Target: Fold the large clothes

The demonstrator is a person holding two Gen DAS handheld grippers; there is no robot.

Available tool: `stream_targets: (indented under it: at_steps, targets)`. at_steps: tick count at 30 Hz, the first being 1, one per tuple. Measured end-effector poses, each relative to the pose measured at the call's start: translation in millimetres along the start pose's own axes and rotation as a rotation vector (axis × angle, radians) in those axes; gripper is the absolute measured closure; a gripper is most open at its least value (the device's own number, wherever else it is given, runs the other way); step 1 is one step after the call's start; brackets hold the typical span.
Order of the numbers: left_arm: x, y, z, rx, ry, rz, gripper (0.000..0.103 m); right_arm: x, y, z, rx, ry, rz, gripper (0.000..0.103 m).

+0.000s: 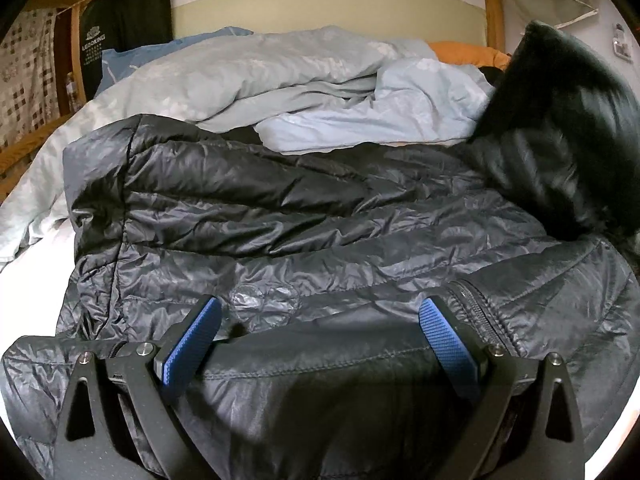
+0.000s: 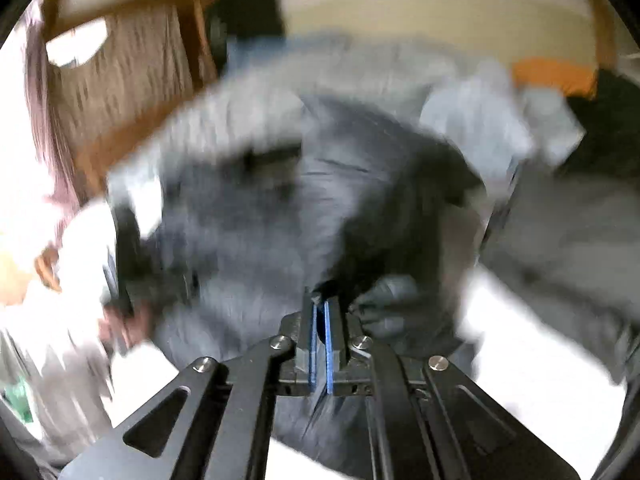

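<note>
A dark quilted jacket [image 1: 304, 216] lay spread across the bed [image 1: 24, 256], its shiny panels creased and its zip [image 1: 476, 312] running down near the right pad. A round patch [image 1: 264, 300] sat on the fabric just beyond the left gripper [image 1: 320, 312]; nothing on it could be read. The left gripper hovered over the jacket's near edge with its blue pads [image 1: 192, 344] set wide apart, fabric lying under and between them but neither pad pressing on it.

Behind the jacket a pale blue duvet [image 1: 280, 80] was heaped in folds, with an orange cloth [image 1: 464, 52] showing past it by the headboard [image 1: 320, 4]. A black garment [image 1: 120, 20] hung at the far left from a wooden frame [image 1: 494, 4]; white lettering on it seemed to read "LEBOKING", though the print was small and partly fuzzy. At the right edge a dark blurred mass of jacket [image 1: 560, 128] rose above the rest.

The right wrist view was smeared with motion. The right gripper [image 2: 320, 312] had its pads closed together, and a fold of the jacket [image 2: 280, 208] appeared pinched between their tips, the cloth bunched up beyond them. The white sheet [image 2: 520, 340] showed beneath, and the duvet [image 2: 480, 112] and orange cloth [image 2: 556, 72] lay blurred beyond. No containers were in sight in either view.
</note>
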State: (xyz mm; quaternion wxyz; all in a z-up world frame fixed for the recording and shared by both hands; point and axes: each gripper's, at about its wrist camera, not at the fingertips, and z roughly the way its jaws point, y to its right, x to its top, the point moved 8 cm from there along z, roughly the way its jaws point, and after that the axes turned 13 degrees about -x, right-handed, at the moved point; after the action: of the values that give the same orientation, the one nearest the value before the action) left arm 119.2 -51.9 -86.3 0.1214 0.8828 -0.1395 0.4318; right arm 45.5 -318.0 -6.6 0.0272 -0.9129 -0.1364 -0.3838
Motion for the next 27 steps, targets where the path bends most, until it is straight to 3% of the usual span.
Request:
stream_targets:
  at_steps: [2, 5, 6, 8, 9, 10, 14, 16, 20, 23, 24, 25, 27]
  targets:
    - [0, 0, -1, 0.005, 0.003, 0.004, 0.004, -20, -13, 25, -0.041, -0.093, -0.081, 0.099]
    - [0, 1, -2, 0.010, 0.007, 0.013, 0.004, -16, -13, 18, -0.038, -0.074, -0.063, 0.091]
    - [-1, 2, -3, 0.009, 0.007, 0.015, 0.004, -7, -11, 6, 0.000, -0.036, -0.034, 0.082]
    - [-1, 2, -2, 0.003, 0.006, 0.012, 0.004, 14, -6, -16, 0.036, 0.064, 0.018, 0.053]
    - [-1, 1, -2, 0.000, 0.003, 0.008, 0.004, 27, 1, -26, 0.021, 0.123, 0.055, 0.032]
    - [-1, 1, -1, -0.005, 0.000, 0.005, 0.004, 39, 11, -33, -0.005, 0.167, 0.094, 0.031]
    - [-3, -2, 1, -0.034, -0.010, -0.015, 0.004, 68, 51, -18, -0.033, 0.167, 0.266, 0.031]
    - [-3, -3, 2, -0.041, -0.017, -0.021, 0.004, 77, 73, 9, -0.003, 0.103, 0.381, 0.031]
    - [-4, -1, 3, -0.037, -0.024, -0.015, 0.004, 86, 91, 88, 0.178, -0.088, 0.569, 0.031]
    - [-4, -1, 3, -0.041, -0.027, -0.018, 0.004, 80, 82, 140, 0.194, -0.216, 0.637, 0.031]
    - [-4, -1, 4, -0.042, -0.027, -0.018, 0.004, 77, 79, 151, 0.203, -0.238, 0.651, 0.041]
    - [-3, -1, 4, -0.043, -0.028, -0.018, 0.004, 72, 76, 155, 0.210, -0.237, 0.661, 0.067]
    - [-3, -2, 5, -0.046, -0.030, -0.019, 0.004, 73, 75, 152, 0.189, -0.187, 0.641, 0.099]
